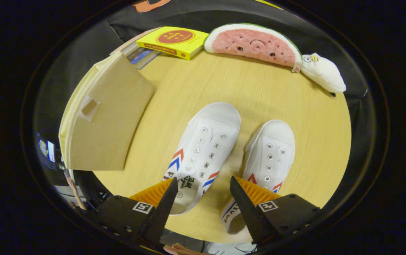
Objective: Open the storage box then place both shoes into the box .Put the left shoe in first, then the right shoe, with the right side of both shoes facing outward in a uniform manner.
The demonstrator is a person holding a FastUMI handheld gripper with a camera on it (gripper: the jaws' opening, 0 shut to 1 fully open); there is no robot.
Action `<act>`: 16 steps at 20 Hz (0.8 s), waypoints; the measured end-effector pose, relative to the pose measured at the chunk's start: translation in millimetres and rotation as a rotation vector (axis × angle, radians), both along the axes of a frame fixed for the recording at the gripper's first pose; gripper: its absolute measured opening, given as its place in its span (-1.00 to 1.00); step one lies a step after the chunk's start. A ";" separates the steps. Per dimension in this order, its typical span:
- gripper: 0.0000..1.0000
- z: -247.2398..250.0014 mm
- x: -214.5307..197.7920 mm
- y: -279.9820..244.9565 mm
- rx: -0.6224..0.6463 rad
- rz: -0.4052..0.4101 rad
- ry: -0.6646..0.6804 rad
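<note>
Two white canvas shoes with red and blue stripes lie on the round wooden table [259, 88], toes pointing away from me. The left shoe [203, 148] is just ahead of my fingers, its heel lying between them. The right shoe [268, 156] lies beside it, its heel partly behind one finger. To the left of the shoes stands a beige storage box [103, 117] with its lid down and a small cut-out handle. My gripper [203, 198] hangs above the shoes' heels, open, holding nothing.
At the far side of the table lie a yellow book [172, 41] on top of other books, a watermelon-slice plush [256, 44] and a small white plush [323, 72]. A hand shows below the table's near edge.
</note>
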State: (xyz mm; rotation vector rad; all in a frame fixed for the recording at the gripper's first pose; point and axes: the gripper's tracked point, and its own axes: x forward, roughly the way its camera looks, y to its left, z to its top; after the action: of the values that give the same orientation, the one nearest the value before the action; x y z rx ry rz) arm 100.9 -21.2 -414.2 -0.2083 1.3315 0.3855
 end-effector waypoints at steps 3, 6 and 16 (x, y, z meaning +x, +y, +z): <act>0.64 -13.1 14.2 -7.5 -0.015 -0.096 -0.021; 0.44 -19.1 17.6 0.6 0.057 -0.159 0.006; -0.72 -28.1 6.8 14.4 0.181 -0.252 0.166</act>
State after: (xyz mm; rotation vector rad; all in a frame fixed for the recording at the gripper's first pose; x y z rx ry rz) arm 107.7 -6.8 -442.3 0.1448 1.4571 0.3122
